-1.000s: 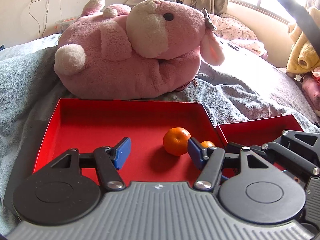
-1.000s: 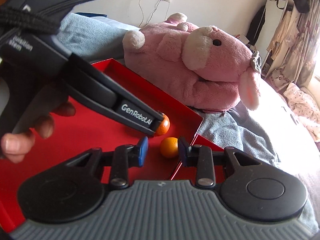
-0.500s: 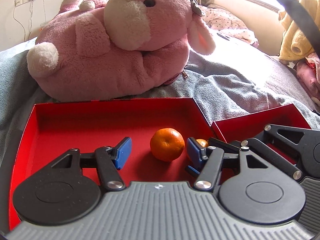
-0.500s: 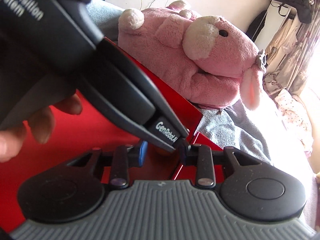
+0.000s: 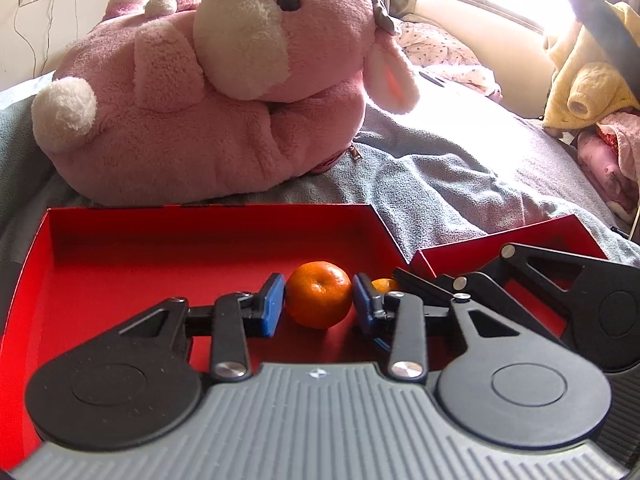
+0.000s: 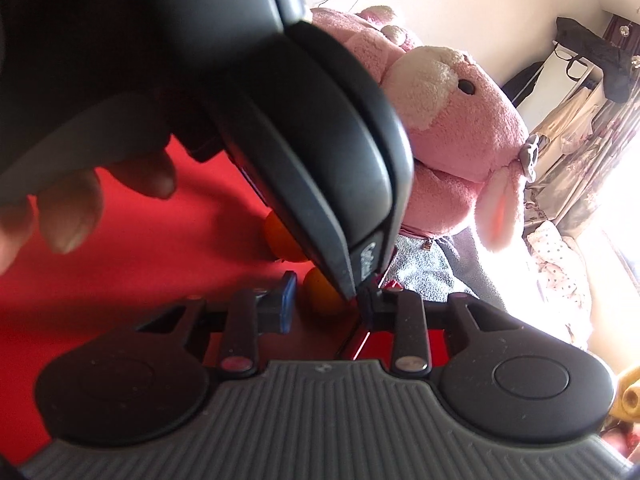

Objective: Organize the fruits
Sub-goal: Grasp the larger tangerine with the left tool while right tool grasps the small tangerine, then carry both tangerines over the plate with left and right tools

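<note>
In the left wrist view a large orange (image 5: 319, 294) sits on the floor of the big red tray (image 5: 120, 248). My left gripper (image 5: 319, 305) has its blue pads on both sides of this orange, touching or nearly touching it. A smaller orange (image 5: 383, 285) lies just right of it, between the fingers of my right gripper (image 5: 396, 292), which reaches in from the right. In the right wrist view my right gripper (image 6: 326, 302) brackets the small orange (image 6: 322, 294); the left gripper's body hides much of it. The large orange (image 6: 282, 236) peeks out behind.
A second, smaller red tray (image 5: 540, 236) adjoins the big one on the right. A large pink plush toy (image 5: 208, 92) lies on the grey blanket (image 5: 440, 184) just behind the trays. Yellow and pink bedding (image 5: 588, 92) is piled at the far right.
My left gripper moved forward and narrowed until its pads bracket the large orange. The left gripper's body now fills more of the right wrist view.
</note>
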Demonstrator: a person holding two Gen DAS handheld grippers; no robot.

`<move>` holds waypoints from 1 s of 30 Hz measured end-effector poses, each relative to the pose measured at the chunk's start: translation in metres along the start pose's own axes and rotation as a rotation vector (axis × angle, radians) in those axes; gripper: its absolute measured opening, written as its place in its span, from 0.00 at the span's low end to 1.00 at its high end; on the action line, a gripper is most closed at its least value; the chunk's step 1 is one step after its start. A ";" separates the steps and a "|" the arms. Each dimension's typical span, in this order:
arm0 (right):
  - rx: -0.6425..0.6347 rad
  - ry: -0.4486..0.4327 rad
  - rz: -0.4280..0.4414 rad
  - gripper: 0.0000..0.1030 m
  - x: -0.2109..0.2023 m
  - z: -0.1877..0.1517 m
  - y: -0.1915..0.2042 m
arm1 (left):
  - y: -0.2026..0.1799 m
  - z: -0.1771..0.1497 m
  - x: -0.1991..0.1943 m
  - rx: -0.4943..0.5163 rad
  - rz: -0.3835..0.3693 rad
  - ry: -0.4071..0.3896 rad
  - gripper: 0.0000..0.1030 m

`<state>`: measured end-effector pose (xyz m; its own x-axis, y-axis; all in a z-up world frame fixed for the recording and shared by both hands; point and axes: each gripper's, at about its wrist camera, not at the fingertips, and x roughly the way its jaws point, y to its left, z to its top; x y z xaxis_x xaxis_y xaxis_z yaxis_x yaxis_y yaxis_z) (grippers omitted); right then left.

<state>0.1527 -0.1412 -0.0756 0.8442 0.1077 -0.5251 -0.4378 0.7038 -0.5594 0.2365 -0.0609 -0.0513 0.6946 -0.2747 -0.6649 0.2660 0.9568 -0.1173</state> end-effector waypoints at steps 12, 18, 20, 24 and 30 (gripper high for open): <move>0.034 -0.045 0.030 0.30 -0.044 0.004 0.009 | 0.002 -0.008 -0.027 -0.009 -0.041 -0.028 0.41; 0.071 -0.068 0.056 0.30 -0.078 -0.006 0.010 | -0.002 -0.018 -0.049 -0.041 -0.028 -0.020 0.41; 0.077 -0.075 0.065 0.30 -0.092 -0.004 0.018 | -0.006 -0.021 -0.057 -0.048 -0.023 -0.023 0.41; 0.085 -0.088 0.073 0.29 -0.112 -0.011 0.020 | -0.024 -0.029 -0.075 -0.026 -0.019 -0.028 0.41; 0.135 -0.087 0.066 0.29 -0.147 -0.031 0.015 | -0.056 -0.044 -0.102 0.021 -0.037 -0.041 0.41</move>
<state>0.0120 -0.1682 -0.0270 0.8413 0.2130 -0.4969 -0.4524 0.7806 -0.4313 0.1210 -0.0825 -0.0093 0.7108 -0.3137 -0.6296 0.3055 0.9439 -0.1254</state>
